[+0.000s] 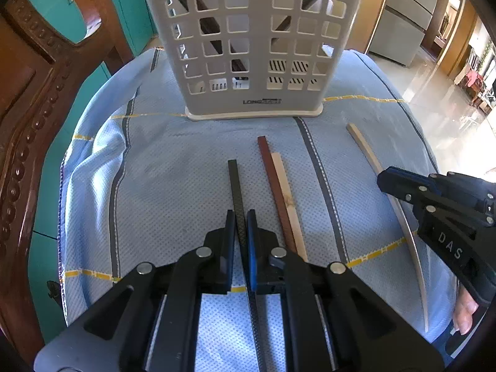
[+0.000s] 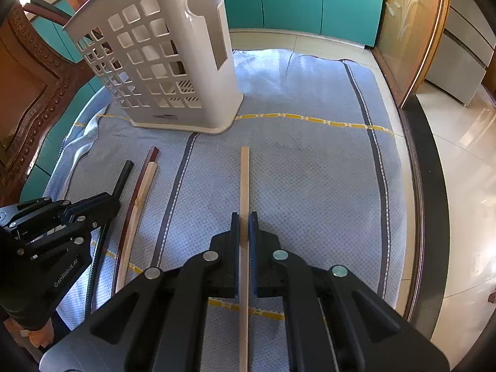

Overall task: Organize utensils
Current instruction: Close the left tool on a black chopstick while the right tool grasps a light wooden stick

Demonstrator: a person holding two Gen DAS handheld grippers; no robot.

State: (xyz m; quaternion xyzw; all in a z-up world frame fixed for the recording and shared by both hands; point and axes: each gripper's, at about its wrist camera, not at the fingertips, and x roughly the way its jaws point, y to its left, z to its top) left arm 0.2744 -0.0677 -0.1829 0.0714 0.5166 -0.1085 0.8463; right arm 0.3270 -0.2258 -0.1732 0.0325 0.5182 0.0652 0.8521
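Note:
A white perforated utensil holder (image 1: 248,46) (image 2: 161,62) stands upright at the far side of a blue cloth (image 1: 173,186) (image 2: 310,186). My left gripper (image 1: 241,217) (image 2: 113,201) is shut on a black chopstick (image 1: 235,183) (image 2: 124,173) that points toward the holder. Just right of it, a red-brown chopstick (image 1: 269,167) (image 2: 136,198) and a pale wooden chopstick (image 1: 286,192) (image 2: 146,183) lie side by side on the cloth. Further right, my right gripper (image 2: 244,217) (image 1: 383,181) is shut on a second pale wooden chopstick (image 2: 244,179) (image 1: 365,152). Whether the held sticks are off the cloth is unclear.
A carved wooden chair (image 1: 28,117) (image 2: 34,93) stands close on the left. Teal cabinets (image 2: 294,0) are behind the table. The dark table edge (image 2: 431,186) runs along the right, with shiny tiled floor (image 1: 434,99) beyond. A person's fingers (image 1: 465,313) hold the right gripper.

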